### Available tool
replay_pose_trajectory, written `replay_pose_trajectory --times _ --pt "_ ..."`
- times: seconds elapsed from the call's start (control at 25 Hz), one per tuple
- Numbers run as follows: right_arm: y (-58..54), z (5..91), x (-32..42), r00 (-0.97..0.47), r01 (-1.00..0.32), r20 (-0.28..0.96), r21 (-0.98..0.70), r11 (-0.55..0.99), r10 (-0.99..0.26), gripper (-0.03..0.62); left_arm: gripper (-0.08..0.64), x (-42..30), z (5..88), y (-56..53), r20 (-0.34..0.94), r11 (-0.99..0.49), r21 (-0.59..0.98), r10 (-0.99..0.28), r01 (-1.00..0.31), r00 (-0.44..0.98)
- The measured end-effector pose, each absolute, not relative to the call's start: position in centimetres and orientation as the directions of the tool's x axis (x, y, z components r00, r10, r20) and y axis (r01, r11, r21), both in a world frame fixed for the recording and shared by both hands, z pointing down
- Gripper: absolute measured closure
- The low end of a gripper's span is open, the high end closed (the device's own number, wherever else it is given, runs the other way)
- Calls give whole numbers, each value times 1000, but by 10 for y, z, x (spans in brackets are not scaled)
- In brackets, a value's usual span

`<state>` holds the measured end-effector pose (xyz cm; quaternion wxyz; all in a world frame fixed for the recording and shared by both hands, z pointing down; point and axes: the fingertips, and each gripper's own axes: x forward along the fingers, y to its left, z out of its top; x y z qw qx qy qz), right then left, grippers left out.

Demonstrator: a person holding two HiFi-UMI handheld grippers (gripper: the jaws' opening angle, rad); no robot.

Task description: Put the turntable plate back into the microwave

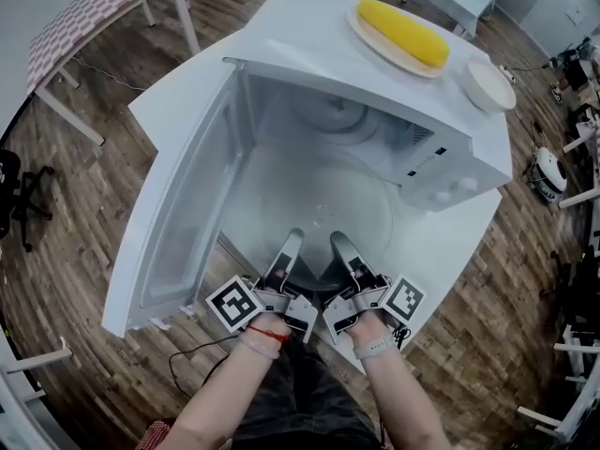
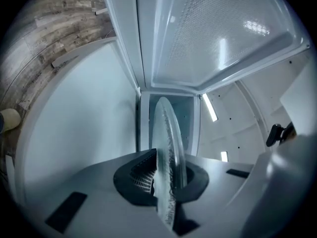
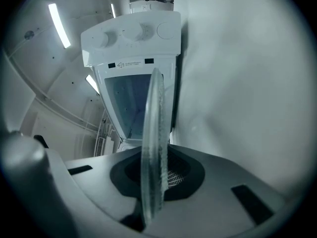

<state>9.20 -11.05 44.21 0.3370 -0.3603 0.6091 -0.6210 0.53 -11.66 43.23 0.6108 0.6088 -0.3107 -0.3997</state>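
The microwave door (image 1: 178,204) is swung wide open on the left. The left gripper (image 1: 292,242) is clamped onto the near rim of the glass turntable plate (image 1: 309,204), with its jaws nearly closed and only the glass pinched between them. The plate is held flat at the mouth of the microwave (image 1: 394,148), reaching into the cavity. The right gripper (image 1: 339,244) is pinched onto the same rim, just beside the left one. Up top, a corn cob (image 1: 403,31) is laid on a dish (image 1: 370,37), and a white bowl (image 1: 489,84) is parked further right.
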Motion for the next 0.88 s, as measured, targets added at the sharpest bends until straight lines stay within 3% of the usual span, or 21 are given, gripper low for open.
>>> replay_pose_trajectory --times 0.88 --pt "-188 440 93 -473 -55 41 -998 -16 -880 552 528 6 436 -196 -110 -56 991 -850 120 516"
